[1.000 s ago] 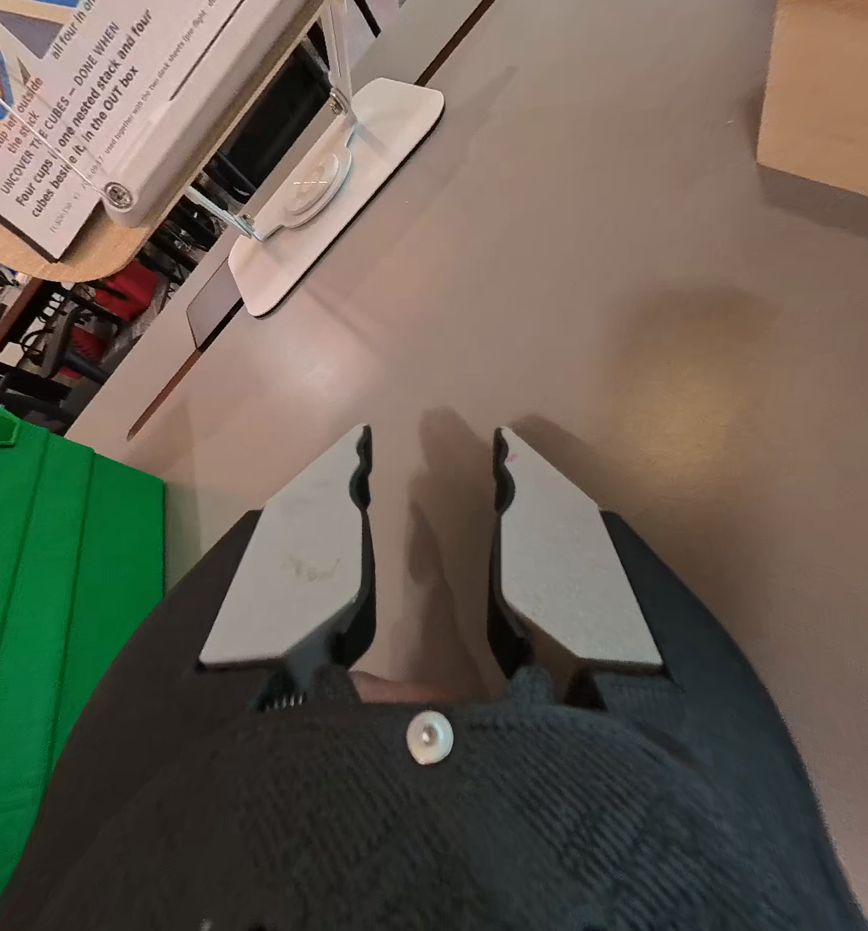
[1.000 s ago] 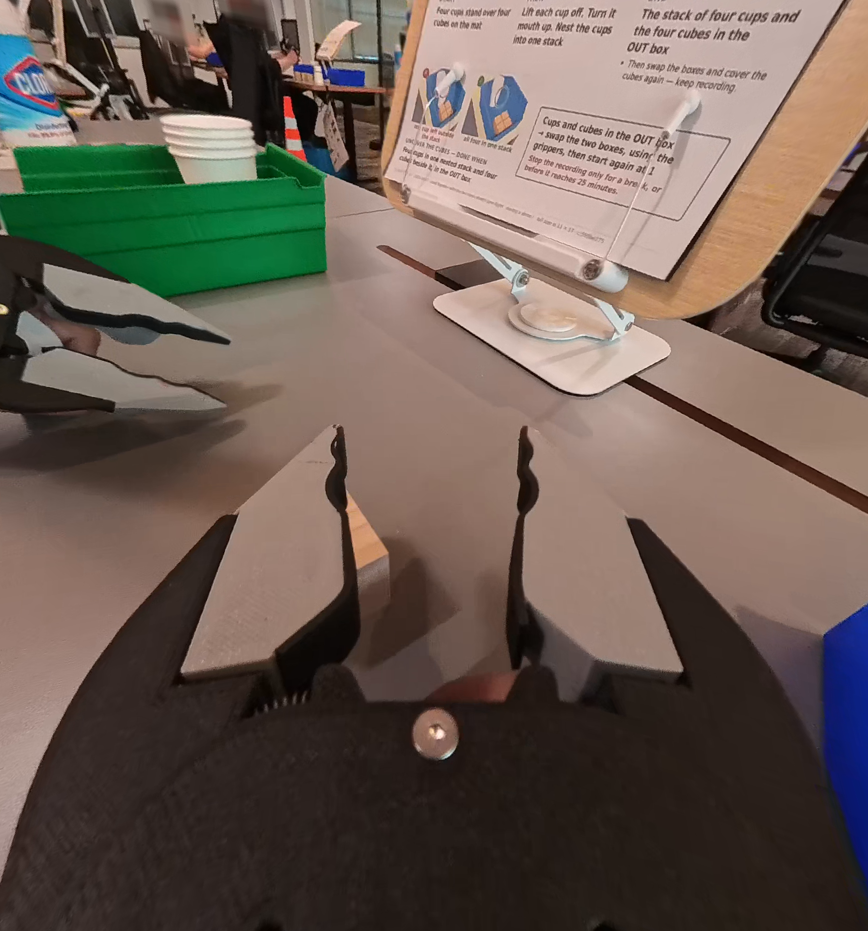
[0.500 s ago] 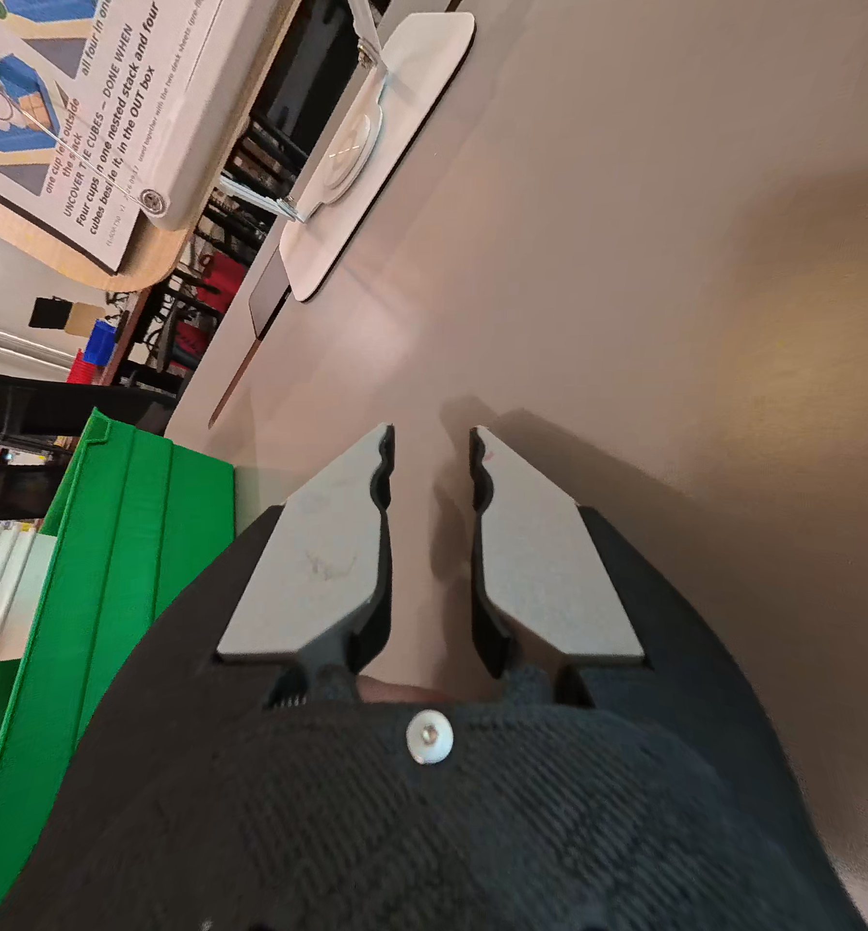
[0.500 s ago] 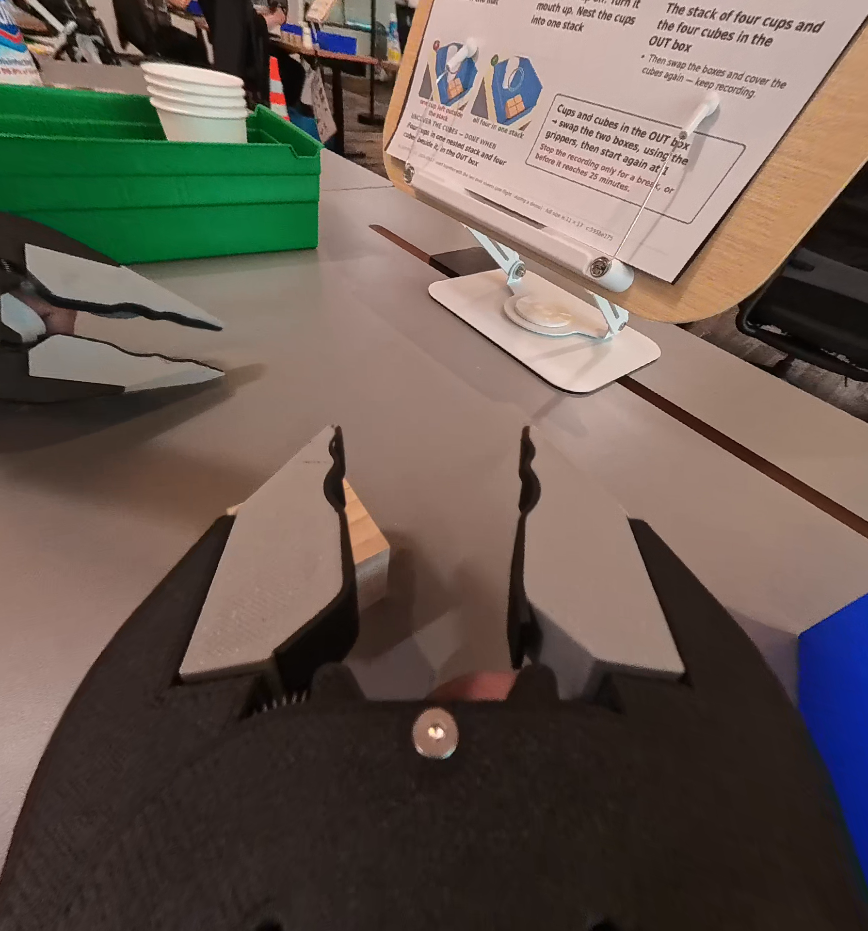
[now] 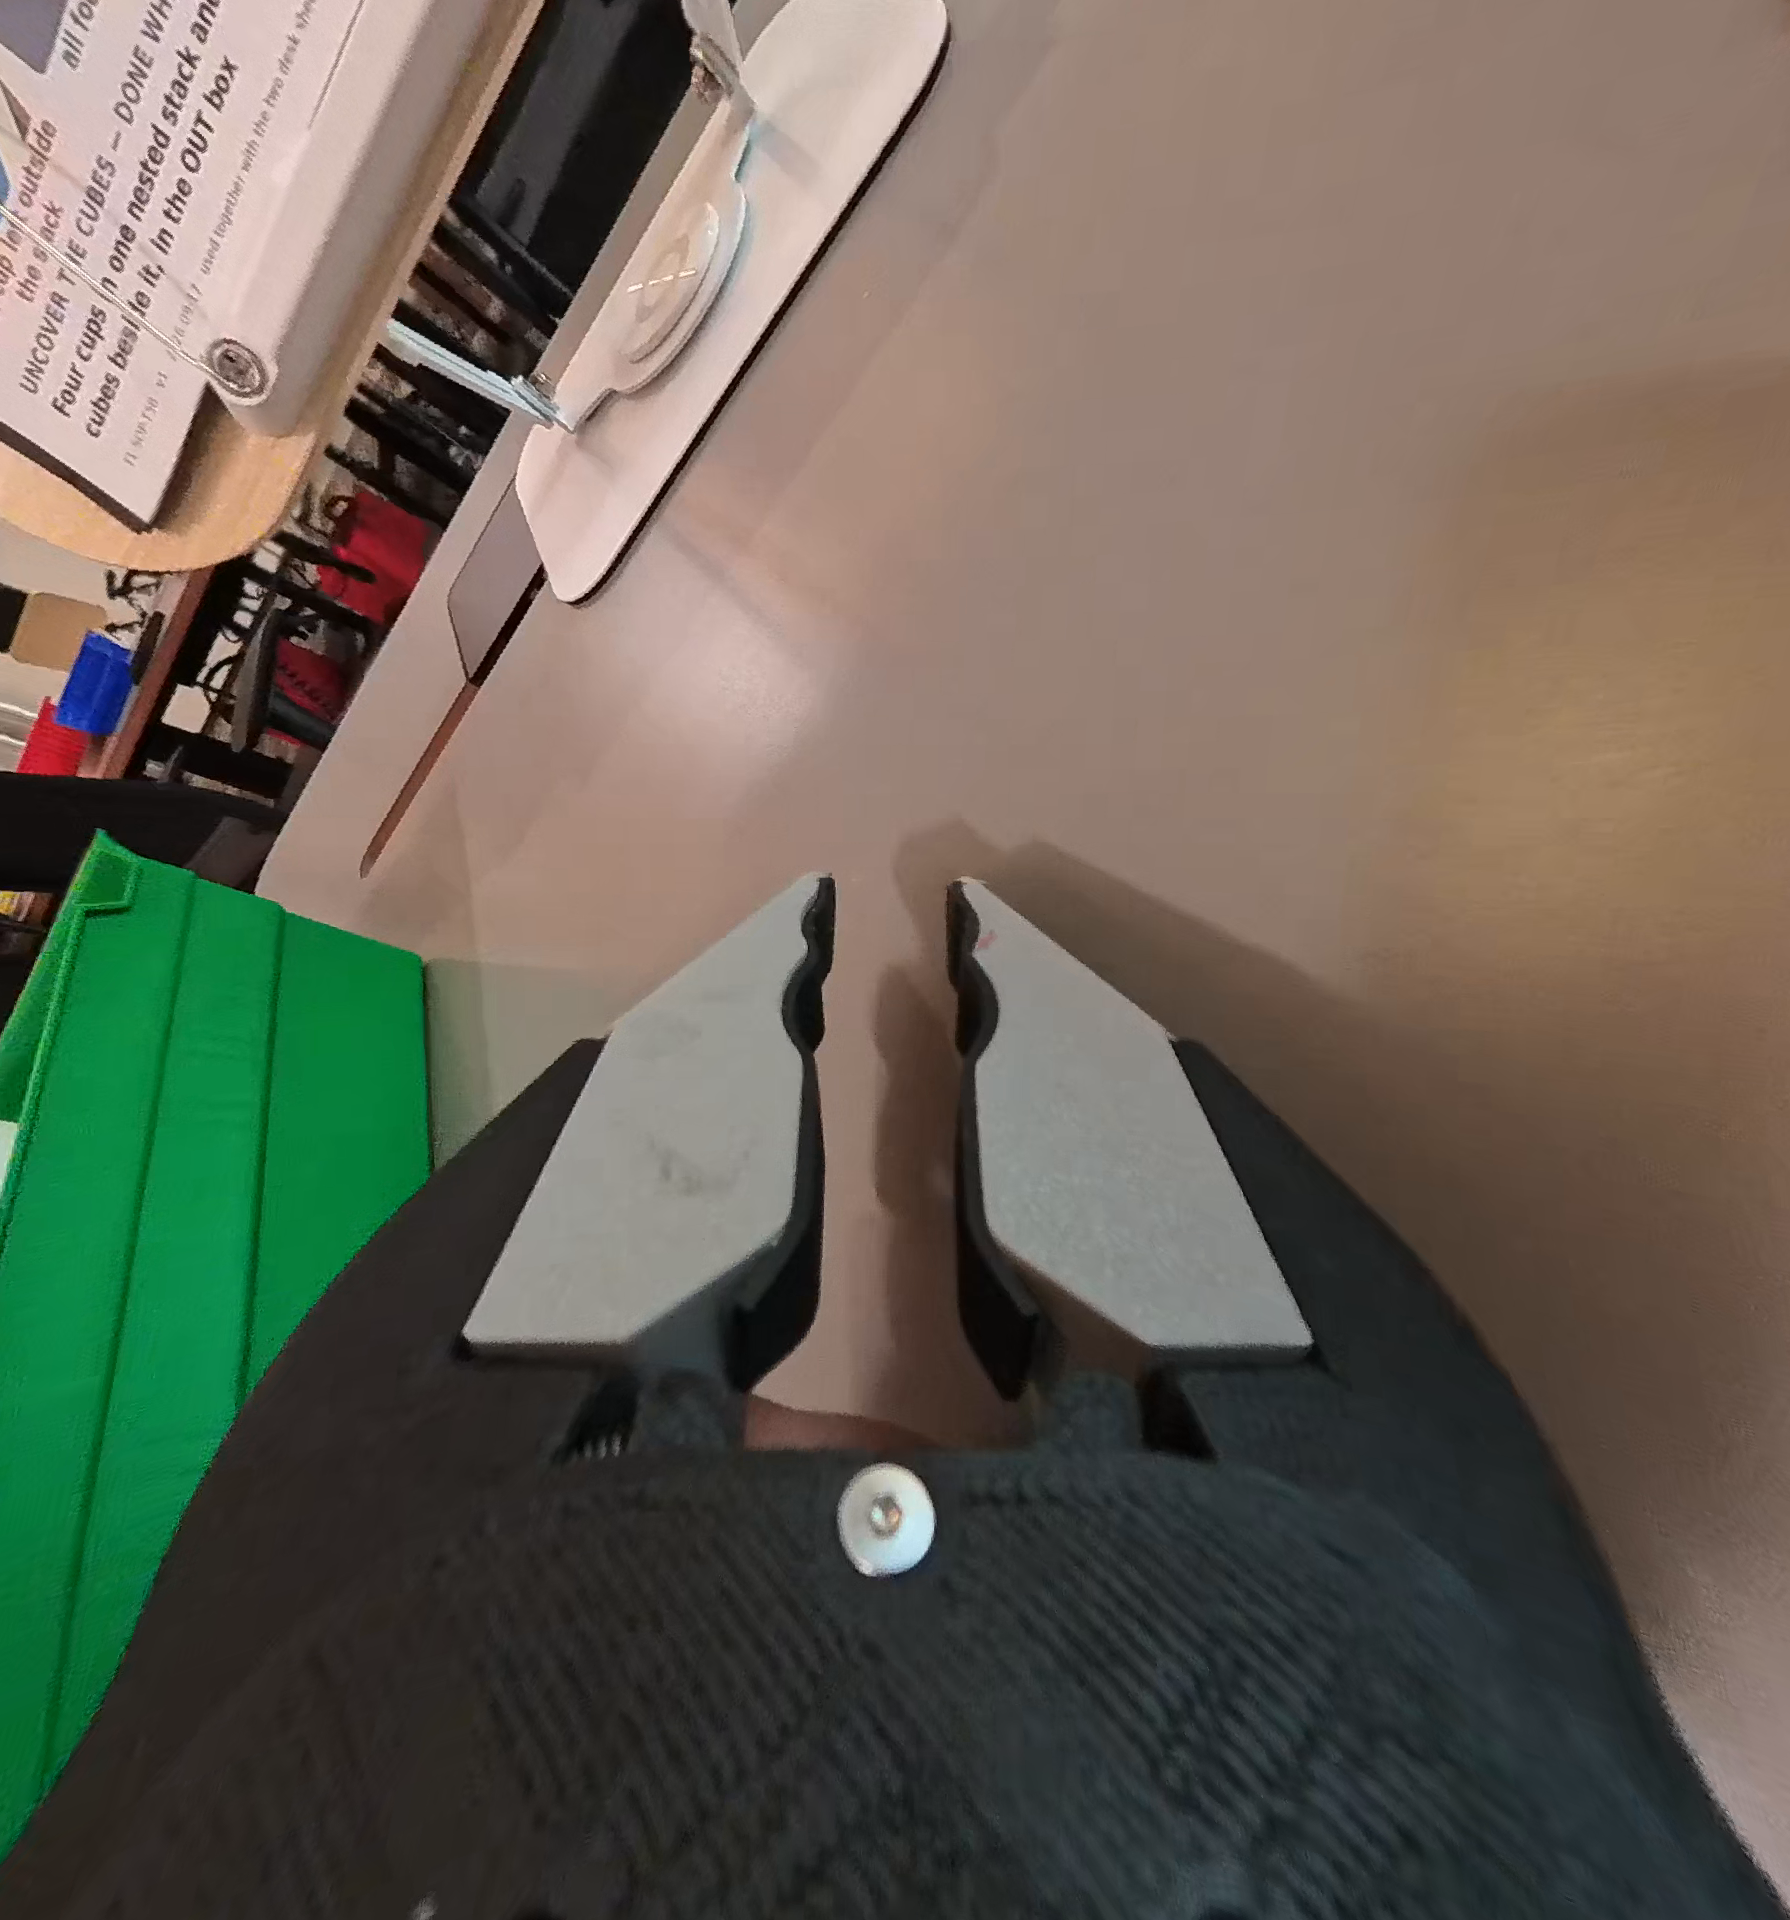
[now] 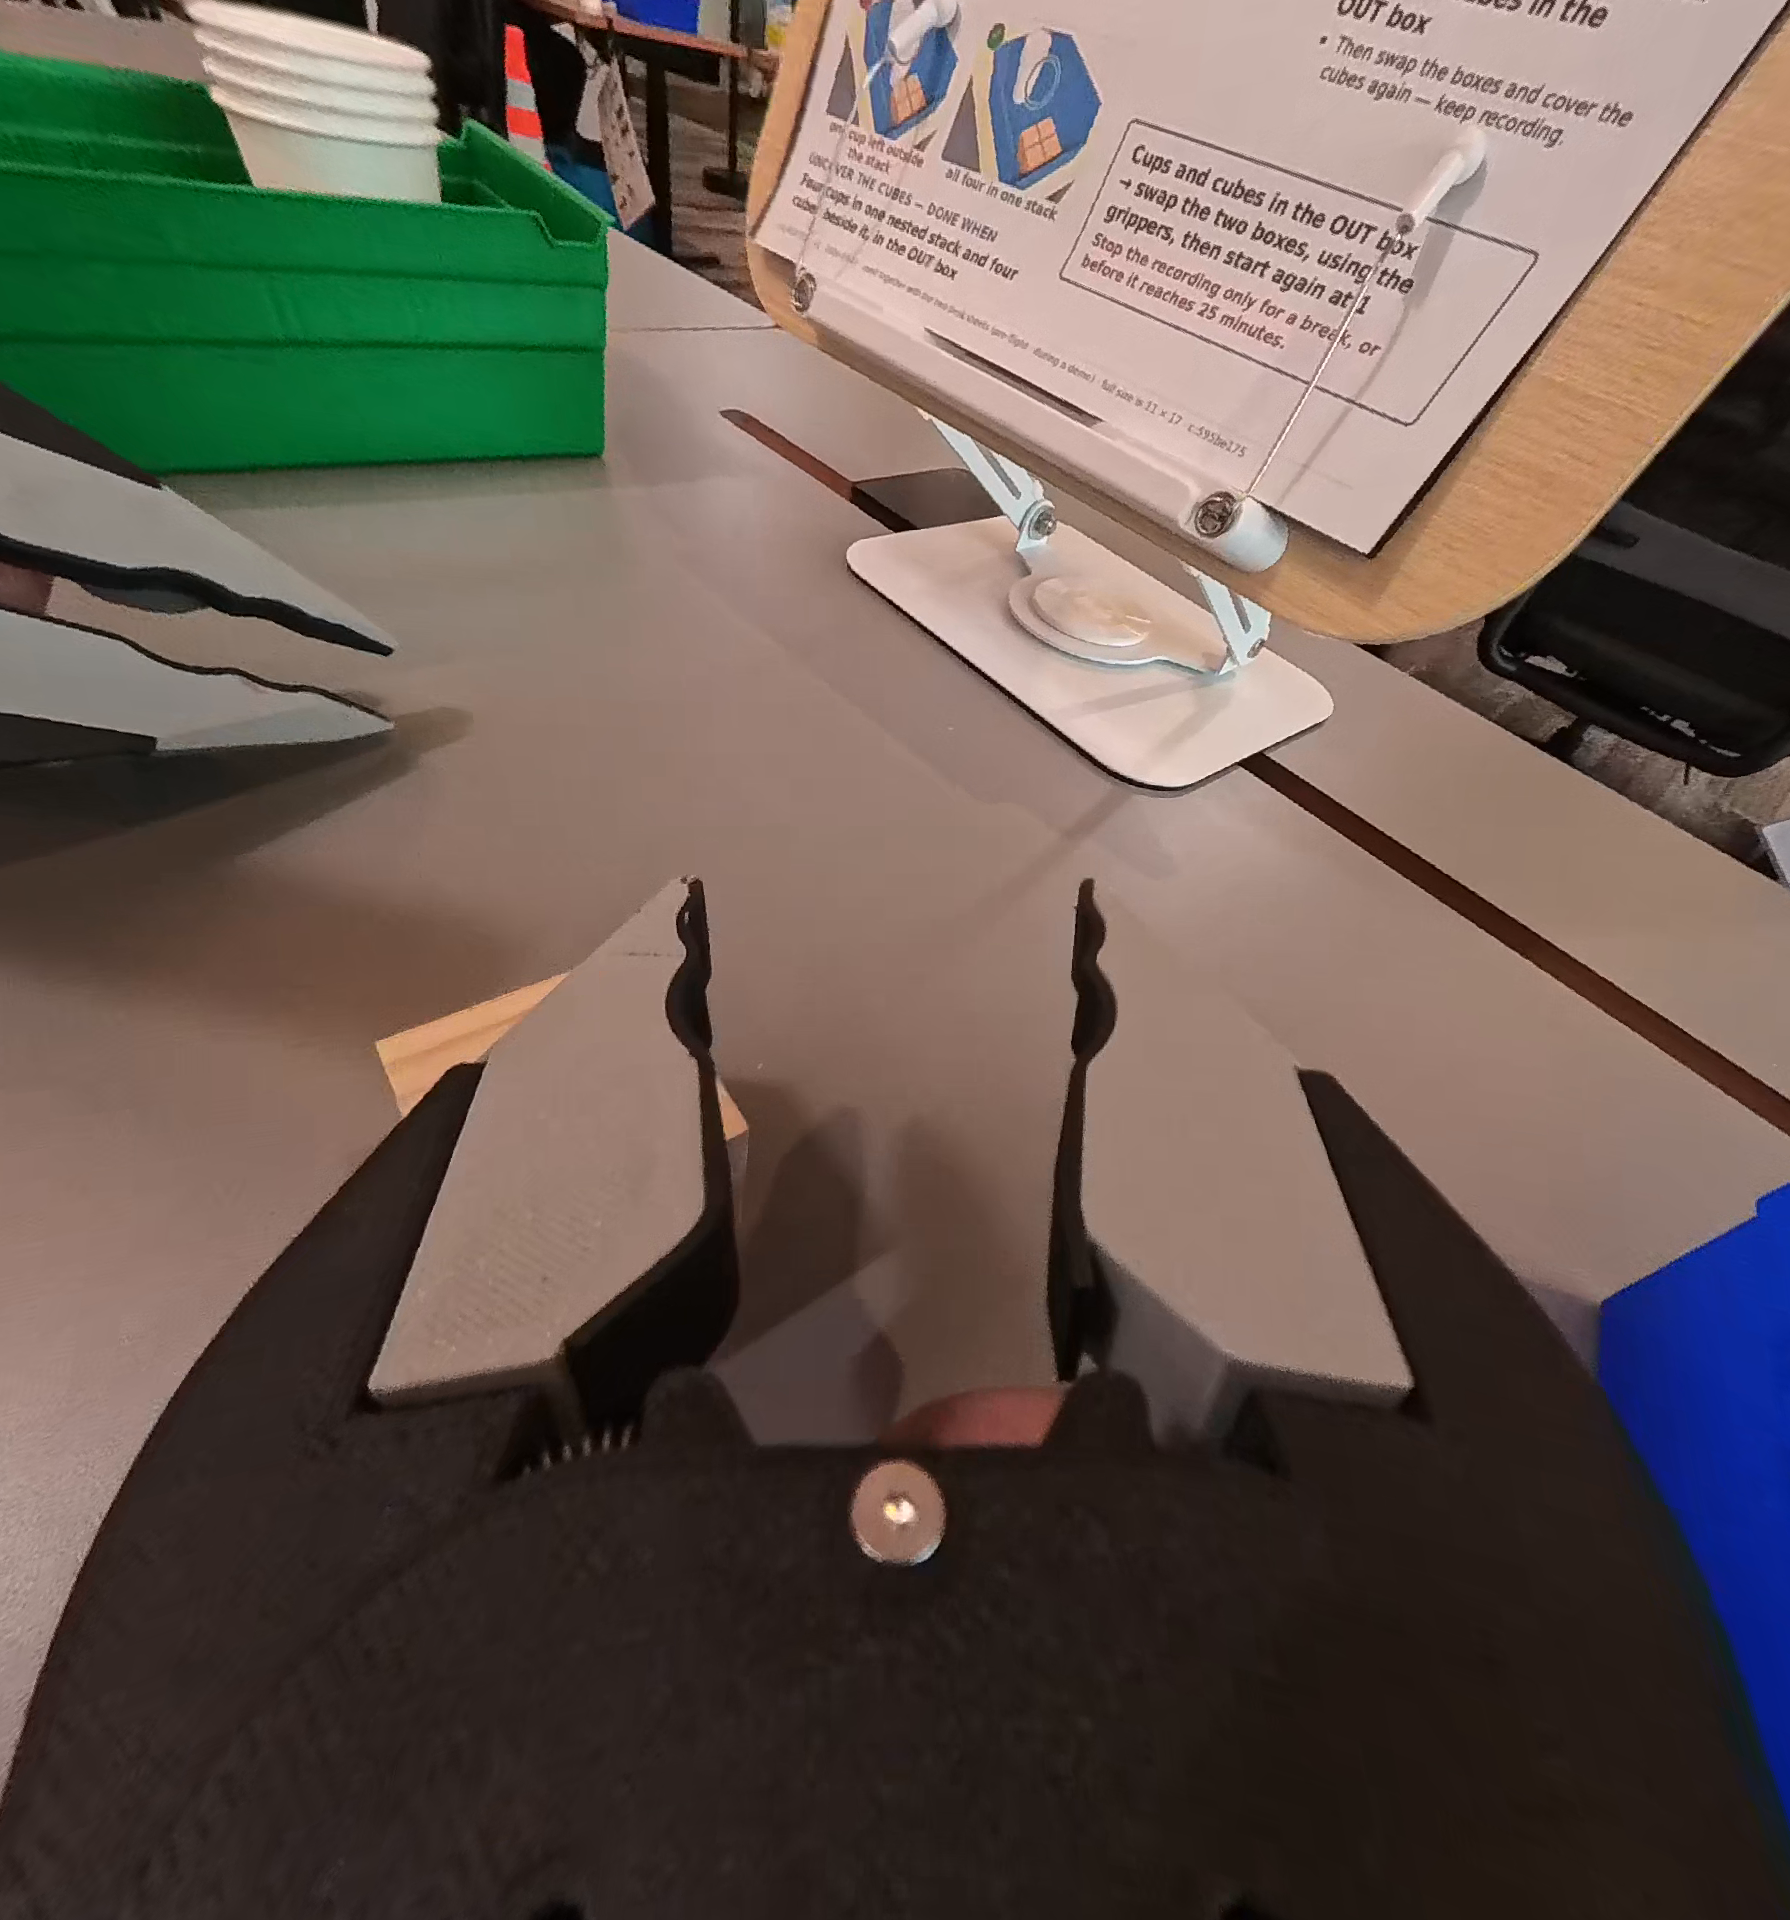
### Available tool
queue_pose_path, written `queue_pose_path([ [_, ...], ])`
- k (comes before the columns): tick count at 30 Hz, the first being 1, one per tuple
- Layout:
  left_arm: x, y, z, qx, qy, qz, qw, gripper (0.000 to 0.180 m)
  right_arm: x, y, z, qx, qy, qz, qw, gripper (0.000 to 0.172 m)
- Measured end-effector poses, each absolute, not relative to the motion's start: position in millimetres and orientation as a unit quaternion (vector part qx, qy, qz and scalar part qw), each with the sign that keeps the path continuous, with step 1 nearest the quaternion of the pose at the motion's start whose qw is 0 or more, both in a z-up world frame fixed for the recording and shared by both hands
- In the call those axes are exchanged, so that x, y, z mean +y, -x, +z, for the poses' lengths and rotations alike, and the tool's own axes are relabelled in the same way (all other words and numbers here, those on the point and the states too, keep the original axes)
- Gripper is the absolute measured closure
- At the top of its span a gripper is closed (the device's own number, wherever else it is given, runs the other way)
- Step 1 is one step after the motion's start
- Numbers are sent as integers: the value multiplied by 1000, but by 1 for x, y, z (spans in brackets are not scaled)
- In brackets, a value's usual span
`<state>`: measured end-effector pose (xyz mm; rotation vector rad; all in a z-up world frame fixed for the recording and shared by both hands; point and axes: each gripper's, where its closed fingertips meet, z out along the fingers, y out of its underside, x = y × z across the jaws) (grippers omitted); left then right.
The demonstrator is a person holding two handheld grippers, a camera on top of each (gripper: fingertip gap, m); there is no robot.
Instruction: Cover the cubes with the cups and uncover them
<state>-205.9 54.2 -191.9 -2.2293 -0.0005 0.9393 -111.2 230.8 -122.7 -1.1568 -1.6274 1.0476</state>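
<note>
Nearest us, our right gripper (image 6: 886, 904) hangs released over the grey table (image 6: 870, 748), a wooden cube (image 6: 455, 1039) lying partly under its left finger, not gripped. Our left gripper (image 5: 891, 894) is narrowed with nothing between its pads. Farther off, stacked white cups (image 6: 325, 104) stand in the green bin (image 6: 278, 343), beside the instruction stand (image 6: 1088, 623).

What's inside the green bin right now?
A nested stack of white cups stands upright in the green bin. The bin's front wall hides its floor, so any cubes in there cannot be seen.
</note>
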Motion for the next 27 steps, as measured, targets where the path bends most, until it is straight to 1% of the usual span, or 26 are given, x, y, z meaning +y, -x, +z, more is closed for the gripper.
queue_pose_path([
  [4,54,206,-192,-2,864,357,355,160,230,111,-121,-651,462,422,430,104],
  [10,51,212,-192,-32,871,330,362,153,228,111,-124,-660,458,411,431,103],
  [13,45,218,-193,-34,868,349,351,157,227,111,-125,-663,455,407,434,103],
  [21,27,224,-193,-59,870,343,348,156,228,112,-127,-663,459,406,430,102],
  [27,23,224,-194,-66,873,338,345,159,227,110,-123,-662,456,408,433,102],
])
